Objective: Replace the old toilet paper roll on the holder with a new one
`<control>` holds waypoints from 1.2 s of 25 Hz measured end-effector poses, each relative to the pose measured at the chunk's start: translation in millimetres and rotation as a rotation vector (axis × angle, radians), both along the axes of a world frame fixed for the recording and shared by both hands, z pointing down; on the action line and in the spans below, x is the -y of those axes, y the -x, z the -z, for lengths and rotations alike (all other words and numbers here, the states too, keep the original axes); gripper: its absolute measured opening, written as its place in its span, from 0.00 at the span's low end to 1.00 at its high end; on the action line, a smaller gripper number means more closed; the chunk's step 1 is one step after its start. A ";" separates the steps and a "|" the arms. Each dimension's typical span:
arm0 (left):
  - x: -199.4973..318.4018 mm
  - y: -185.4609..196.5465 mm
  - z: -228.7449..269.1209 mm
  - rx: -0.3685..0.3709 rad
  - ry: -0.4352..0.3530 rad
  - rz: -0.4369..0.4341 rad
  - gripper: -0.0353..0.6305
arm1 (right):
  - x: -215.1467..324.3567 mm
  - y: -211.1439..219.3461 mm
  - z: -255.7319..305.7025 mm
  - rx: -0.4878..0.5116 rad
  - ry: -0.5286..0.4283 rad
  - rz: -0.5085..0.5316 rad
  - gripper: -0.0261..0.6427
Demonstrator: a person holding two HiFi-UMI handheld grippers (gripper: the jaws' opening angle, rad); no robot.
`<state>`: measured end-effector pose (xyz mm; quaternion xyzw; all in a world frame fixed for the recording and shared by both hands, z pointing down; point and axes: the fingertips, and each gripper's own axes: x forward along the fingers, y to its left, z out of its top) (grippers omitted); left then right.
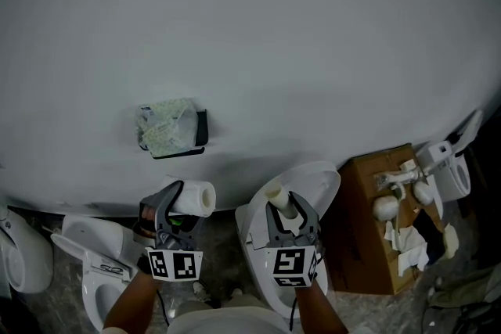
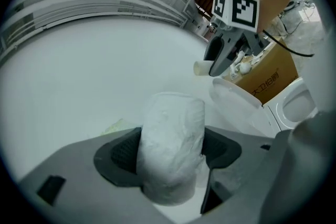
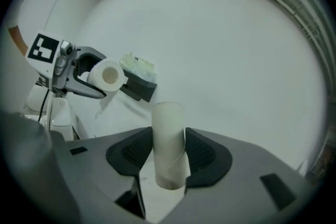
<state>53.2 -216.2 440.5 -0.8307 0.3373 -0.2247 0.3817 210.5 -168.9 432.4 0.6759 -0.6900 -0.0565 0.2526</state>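
On the white wall hangs the paper holder (image 1: 178, 129), a black bracket under a pale patterned flap; it also shows in the right gripper view as the holder (image 3: 139, 79). My left gripper (image 1: 180, 199) is shut on a full white toilet paper roll (image 1: 196, 198), below and slightly right of the holder. In its own view the roll (image 2: 170, 149) fills the gap between the pads. My right gripper (image 1: 286, 206) is shut on a bare cardboard tube (image 1: 279, 196), held away from the holder to its lower right. The tube (image 3: 169, 150) stands upright between the pads.
Below the wall stand white toilets, one toilet (image 1: 98, 262) at lower left and another toilet (image 1: 317, 182) under my right gripper. A brown cardboard box (image 1: 364, 238) with white fittings and paper scraps sits at the right. A further white toilet (image 1: 452, 168) is at far right.
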 end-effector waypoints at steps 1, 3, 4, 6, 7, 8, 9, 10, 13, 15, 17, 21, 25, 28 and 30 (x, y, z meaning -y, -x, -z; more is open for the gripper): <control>2.9 -7.0 -2.1 0.018 -0.009 -0.011 0.56 | -4.6 -0.1 1.7 0.012 -0.004 0.000 0.33; 9.3 -21.1 -7.0 0.053 -0.024 -0.031 0.56 | -12.5 -1.4 3.5 0.031 -0.006 0.002 0.33; 12.5 -28.0 -9.2 0.070 -0.031 -0.040 0.56 | -16.2 -2.5 3.8 0.036 -0.006 0.004 0.33; 19.3 -40.7 -12.6 0.101 -0.049 -0.057 0.56 | -23.1 -5.7 4.0 0.043 -0.004 0.006 0.33; 22.8 -46.5 -14.6 0.118 -0.059 -0.063 0.56 | -26.4 -7.7 4.6 0.045 -0.005 0.007 0.33; 26.5 -52.2 -17.2 0.135 -0.070 -0.069 0.56 | -29.7 -9.9 5.7 0.047 -0.008 0.008 0.33; 30.4 -57.8 -20.0 0.150 -0.080 -0.073 0.56 | -32.8 -12.3 6.6 0.048 -0.010 0.008 0.33; 34.8 -63.4 -22.9 0.163 -0.090 -0.077 0.56 | -35.7 -14.8 6.8 0.049 -0.009 0.008 0.33; 47.2 -80.5 -30.4 0.188 -0.106 -0.086 0.56 | -40.9 -20.6 6.0 0.053 -0.009 0.015 0.33; 52.6 -92.7 -34.0 0.205 -0.118 -0.097 0.56 | -43.3 -24.2 6.0 0.069 -0.021 0.017 0.33; 59.4 -102.4 -37.8 0.221 -0.135 -0.102 0.56 | -44.3 -26.6 4.2 0.083 -0.023 0.018 0.33; 74.4 -112.5 -43.8 0.275 -0.175 -0.086 0.56 | -43.2 -21.5 -0.8 0.110 -0.027 0.044 0.32; 87.3 -115.3 -48.0 0.323 -0.202 -0.058 0.56 | -41.1 -13.8 -6.8 0.122 -0.016 0.078 0.32; 95.1 -111.8 -48.3 0.324 -0.198 -0.051 0.56 | -39.4 -5.4 -15.5 0.105 0.018 0.108 0.32; 101.5 -107.5 -48.1 0.327 -0.200 -0.037 0.56 | -39.5 3.5 -21.3 0.107 0.039 0.134 0.32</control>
